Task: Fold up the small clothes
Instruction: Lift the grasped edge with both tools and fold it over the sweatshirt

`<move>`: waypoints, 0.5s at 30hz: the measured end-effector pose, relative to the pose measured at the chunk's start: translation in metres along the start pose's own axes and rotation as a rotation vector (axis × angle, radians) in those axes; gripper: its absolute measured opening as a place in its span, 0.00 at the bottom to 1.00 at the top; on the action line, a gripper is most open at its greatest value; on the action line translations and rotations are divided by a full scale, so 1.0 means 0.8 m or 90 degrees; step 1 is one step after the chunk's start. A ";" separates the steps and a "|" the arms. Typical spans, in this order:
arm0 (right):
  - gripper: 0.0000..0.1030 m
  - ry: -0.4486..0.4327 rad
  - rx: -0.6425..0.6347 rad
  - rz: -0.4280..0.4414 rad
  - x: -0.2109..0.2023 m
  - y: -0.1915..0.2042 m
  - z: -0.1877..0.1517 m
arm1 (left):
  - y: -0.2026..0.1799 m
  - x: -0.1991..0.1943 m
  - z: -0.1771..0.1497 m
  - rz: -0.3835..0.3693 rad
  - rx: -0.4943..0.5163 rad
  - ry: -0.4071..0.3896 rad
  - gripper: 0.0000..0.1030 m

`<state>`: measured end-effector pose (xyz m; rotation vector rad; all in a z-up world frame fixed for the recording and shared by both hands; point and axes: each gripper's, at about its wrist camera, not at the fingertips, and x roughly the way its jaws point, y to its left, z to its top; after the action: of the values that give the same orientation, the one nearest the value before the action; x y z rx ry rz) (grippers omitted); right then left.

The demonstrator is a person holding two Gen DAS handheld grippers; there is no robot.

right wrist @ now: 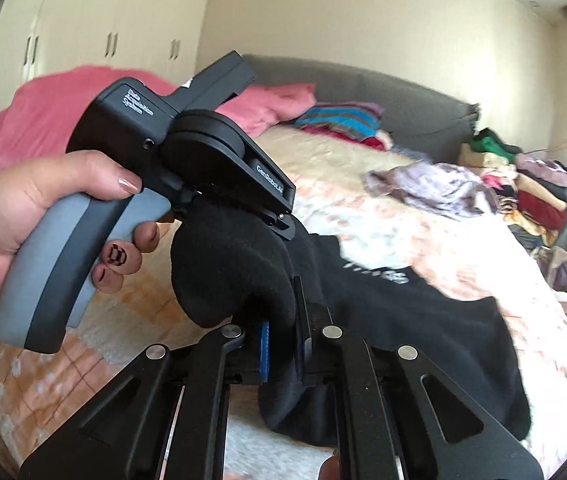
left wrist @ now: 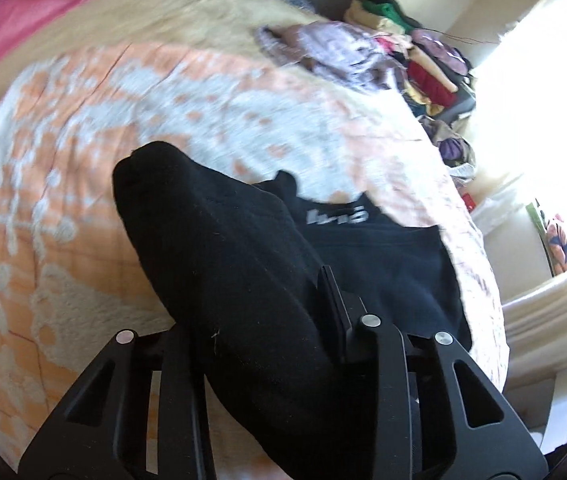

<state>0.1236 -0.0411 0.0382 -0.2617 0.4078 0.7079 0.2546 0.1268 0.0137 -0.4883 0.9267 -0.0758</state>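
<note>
A black garment (left wrist: pixel 383 248) with white lettering lies on the orange-and-white floral bedspread (left wrist: pixel 123 120), near the bed's right edge. One end of it is lifted and bunched. My left gripper (left wrist: pixel 267 308) is shut on that thick black fold; only its right pad (left wrist: pixel 333 312) shows. In the right wrist view a hand (right wrist: pixel 7 220) holds the left gripper's housing (right wrist: pixel 211 148) just above the bunched cloth. My right gripper (right wrist: pixel 281 332), with blue pads, is shut on the same black garment (right wrist: pixel 423 320) right below it.
A crumpled purple-grey garment (right wrist: pixel 435 188) lies farther up the bed. Piled clothes (right wrist: pixel 535 196) stand at the bed's right side, a pink blanket (right wrist: pixel 35 120) at the left, a grey headboard (right wrist: pixel 383 92) behind. Bright window light washes out the right.
</note>
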 end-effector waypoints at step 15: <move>0.06 -0.040 0.277 -0.030 -0.068 -0.142 -0.050 | -0.186 0.030 0.010 0.045 0.157 -0.003 0.25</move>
<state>0.1524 -0.1703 0.0375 0.1609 0.4834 0.5627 0.2969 -0.0085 0.0646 -0.2269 0.9151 -0.1224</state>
